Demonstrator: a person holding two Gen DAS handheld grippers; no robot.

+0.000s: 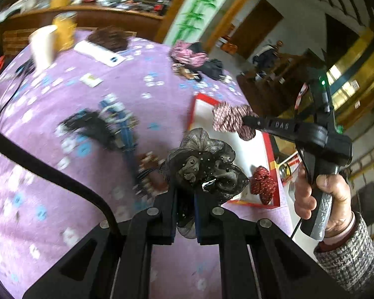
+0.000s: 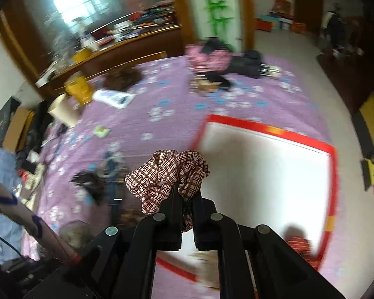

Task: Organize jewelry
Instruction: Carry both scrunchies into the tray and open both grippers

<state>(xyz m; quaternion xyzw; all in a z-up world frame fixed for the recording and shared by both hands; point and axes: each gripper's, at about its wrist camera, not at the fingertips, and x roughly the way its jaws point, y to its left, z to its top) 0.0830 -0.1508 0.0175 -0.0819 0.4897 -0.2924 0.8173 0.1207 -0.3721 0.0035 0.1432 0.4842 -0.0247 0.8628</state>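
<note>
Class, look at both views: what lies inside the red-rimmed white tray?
Inside the red-rimmed tray, one dark red dotted scrunchie lies near a corner. The checked scrunchie in the right tongs hangs above it and hides part of the floor.

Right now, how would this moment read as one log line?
left gripper: shut on black hair bow | right gripper: shut on plaid scrunchie | red-rimmed box: holds red scrunchie

Scrunchies: plaid (image 2: 167, 177), grey (image 1: 204, 164), red (image 1: 263, 183); one tray (image 2: 269, 128).

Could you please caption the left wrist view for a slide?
Left gripper holds a grey bow; right gripper carries a plaid scrunchie over the red-rimmed tray.
</note>
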